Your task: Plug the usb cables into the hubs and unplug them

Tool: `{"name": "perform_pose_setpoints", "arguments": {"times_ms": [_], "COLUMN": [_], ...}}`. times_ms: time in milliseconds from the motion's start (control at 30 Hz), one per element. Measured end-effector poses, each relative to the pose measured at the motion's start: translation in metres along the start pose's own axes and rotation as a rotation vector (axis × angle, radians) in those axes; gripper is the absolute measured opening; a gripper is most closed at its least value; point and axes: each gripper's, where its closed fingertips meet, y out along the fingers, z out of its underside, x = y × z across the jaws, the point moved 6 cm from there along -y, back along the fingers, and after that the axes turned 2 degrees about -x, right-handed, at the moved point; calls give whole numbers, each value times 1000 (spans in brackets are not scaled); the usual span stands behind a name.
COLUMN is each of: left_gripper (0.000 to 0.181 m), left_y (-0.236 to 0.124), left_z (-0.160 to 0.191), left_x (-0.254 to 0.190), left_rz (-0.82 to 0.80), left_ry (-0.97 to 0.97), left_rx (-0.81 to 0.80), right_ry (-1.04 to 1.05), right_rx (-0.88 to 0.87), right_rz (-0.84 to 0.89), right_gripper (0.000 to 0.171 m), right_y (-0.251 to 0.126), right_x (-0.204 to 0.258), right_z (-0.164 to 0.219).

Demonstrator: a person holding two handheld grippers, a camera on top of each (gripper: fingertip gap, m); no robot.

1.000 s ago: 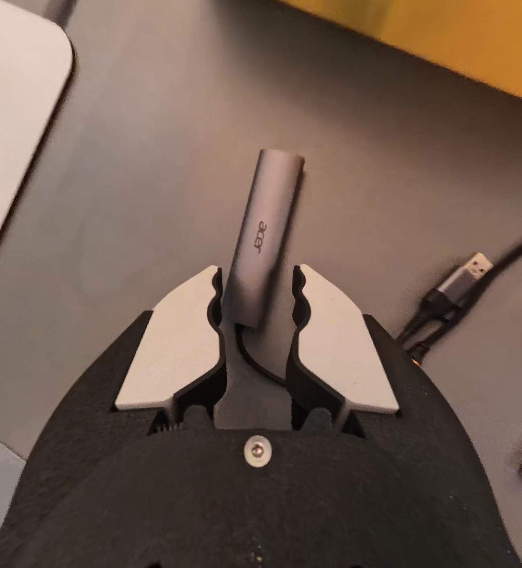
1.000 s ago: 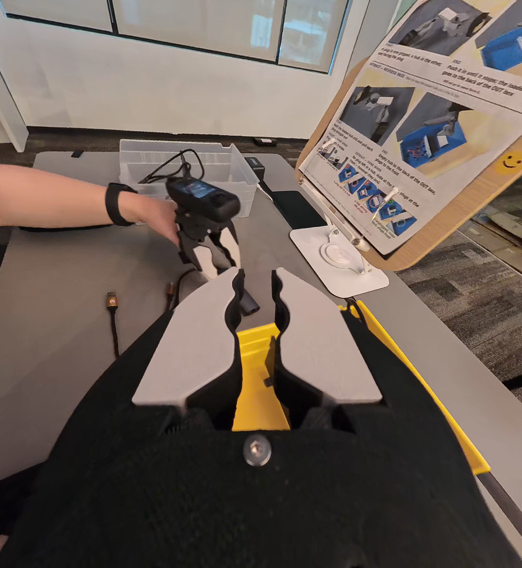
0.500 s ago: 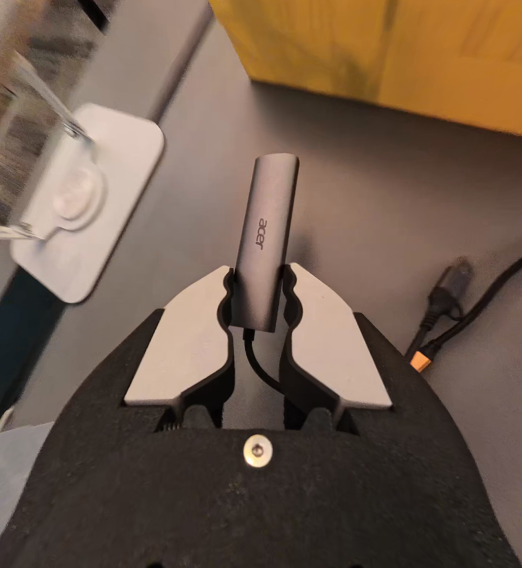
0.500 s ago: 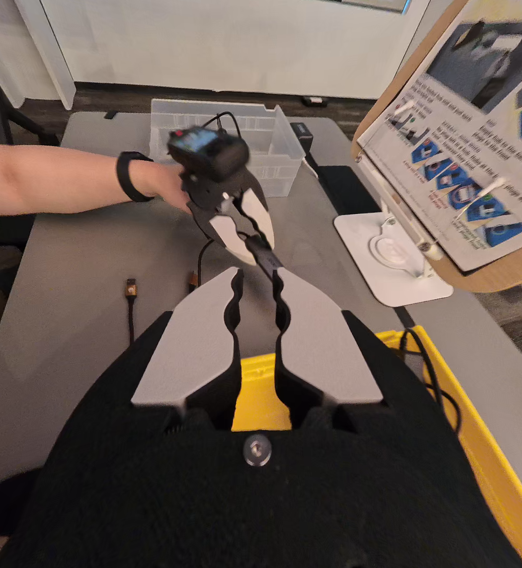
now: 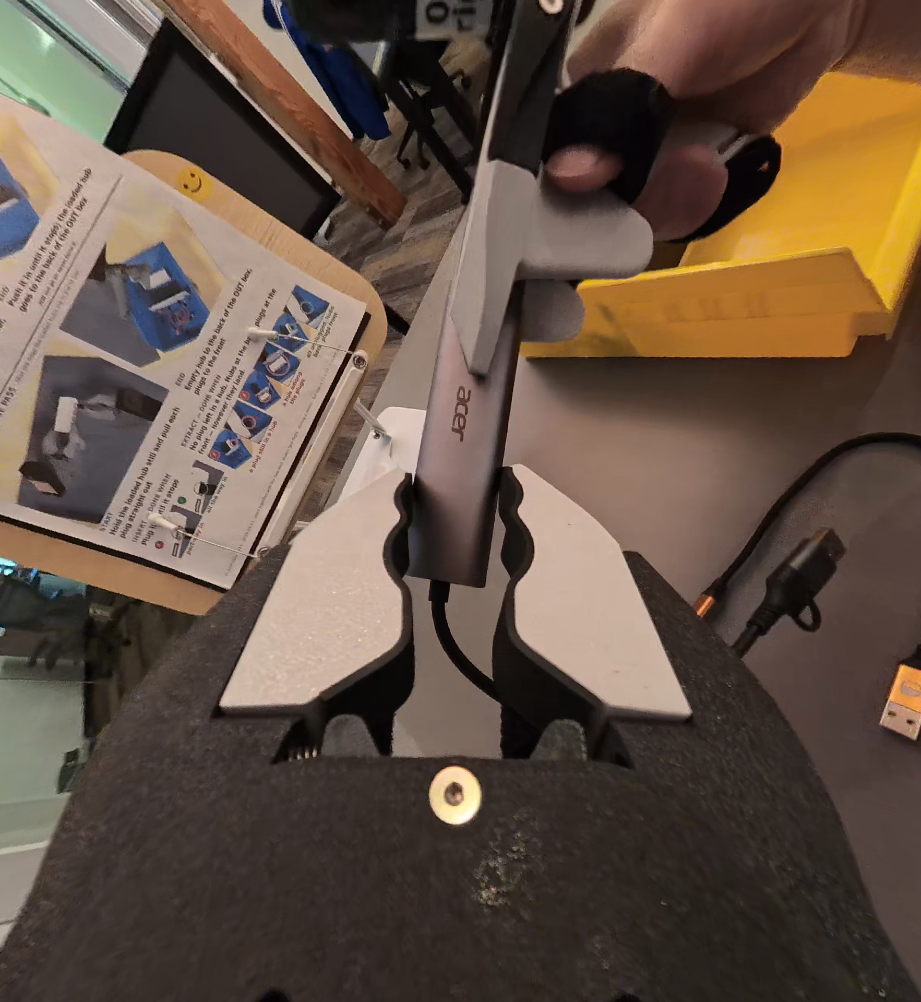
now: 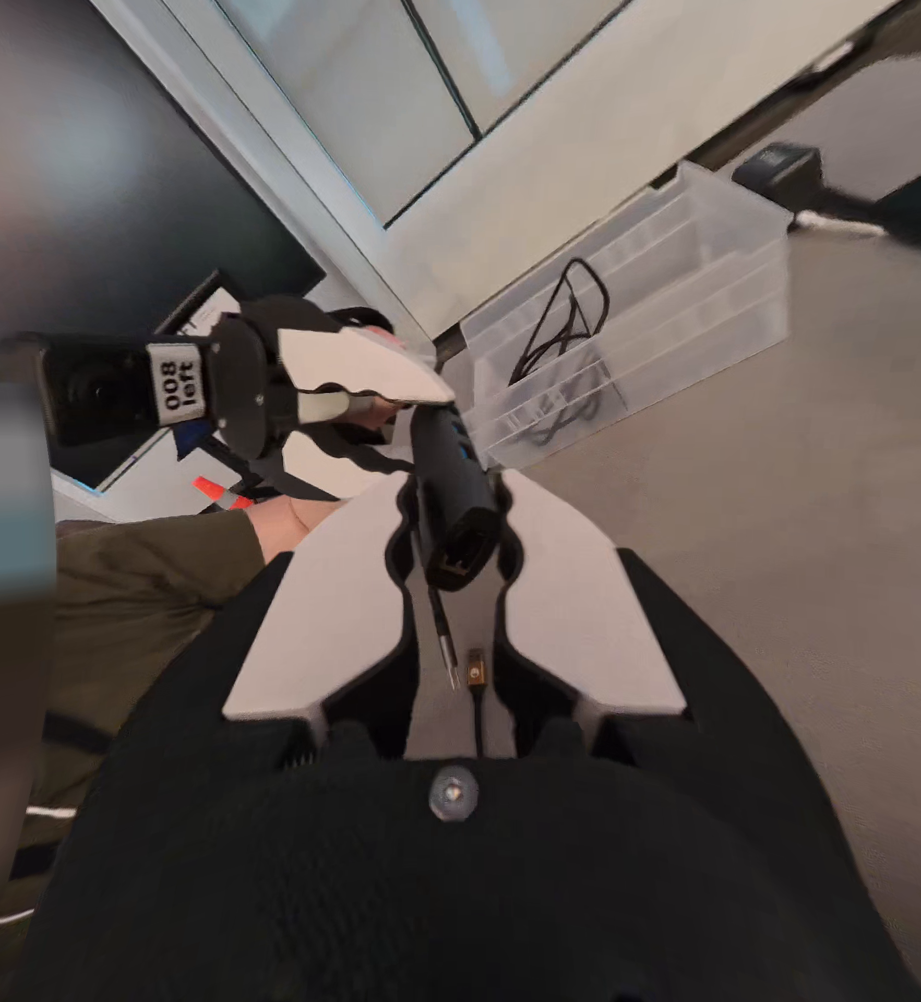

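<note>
Grey USB hub (image 5: 461, 477) held off the bench (image 5: 718, 434), cable end clamped in the left tongs (image 5: 454, 520), right tongs (image 6: 451, 534) closing around its far port end, grip unclear; best settle one firm hold before reaching for the orange-tipped USB plug (image 5: 909, 699).

Soft, even indoor light filled both views, with only faint shadows on the grey worktop (image 5: 664, 461) and a dull sheen along the metal hub (image 5: 458, 488). The wide lens bent straight lines near the edges. The left wrist view was mostly sharp, while the right wrist view was smeared by motion, the clear box (image 6: 664, 325) and window frame (image 6: 295, 179) soft.
</note>
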Motion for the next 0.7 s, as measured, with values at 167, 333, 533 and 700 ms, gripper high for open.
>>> {"name": "perform_pose_setpoints", "arguments": {"times_ms": [167, 333, 533, 700], "left_gripper": [30, 30, 58, 60], "left_y": [-4, -11, -30, -24], "left_z": [0, -4, 4, -2], "left_x": [-6, -2, 22, 9], "left_rz": [18, 47, 278, 416], "left_ry": [17, -84, -528, -532], "left_rx": [-11, -82, -361, -432], "right_ry": [28, -93, -502, -809], "right_rx": [58, -13, -103, -192], "right_rz": [-104, -90, -104, -133], "right_gripper": [21, 19, 19, 19], "right_y": [-1, -4, -22, -29], "right_x": [1, 6, 31, 57], "right_z": [6, -4, -12, -9]}}
